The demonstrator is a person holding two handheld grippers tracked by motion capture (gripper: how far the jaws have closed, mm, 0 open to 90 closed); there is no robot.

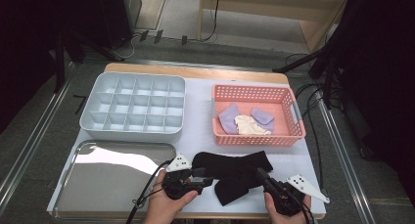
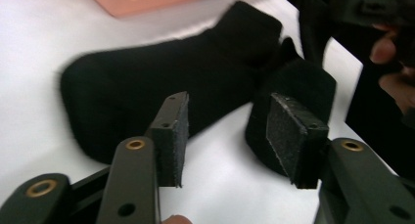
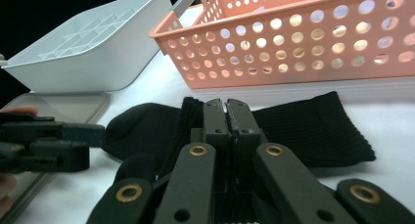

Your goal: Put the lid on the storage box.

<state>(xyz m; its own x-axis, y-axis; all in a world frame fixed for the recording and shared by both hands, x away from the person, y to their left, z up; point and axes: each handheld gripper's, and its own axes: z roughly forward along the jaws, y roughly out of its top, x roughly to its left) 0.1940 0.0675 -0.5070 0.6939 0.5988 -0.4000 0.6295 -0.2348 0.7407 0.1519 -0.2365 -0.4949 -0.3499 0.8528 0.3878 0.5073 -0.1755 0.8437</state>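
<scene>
Right gripper [image 3: 228, 117] clamped on black sock [image 1: 235, 171]; left gripper [image 2: 227, 128] parted, pads clear of sock toe; pink basket [image 1: 293, 131] behind.

My right gripper [image 3: 229, 117] pinches a black sock [image 3: 313, 128] of matt ribbed knit cloth; its jaws are matt black plastic with brass-coloured rivets. My left gripper [image 2: 227, 131] carries rough, gritty black pads [image 2: 286, 131]. Behind the sock, the pink basket [image 1: 296, 121] is perforated plastic with a slight sheen. Left of the basket, the compartment box [image 1: 93, 114] is smooth pale plastic. Nearer me, the tray [image 1: 68, 185] is glossy, reflective metal. The table cover [image 1: 198, 121] looks matt white.
</scene>
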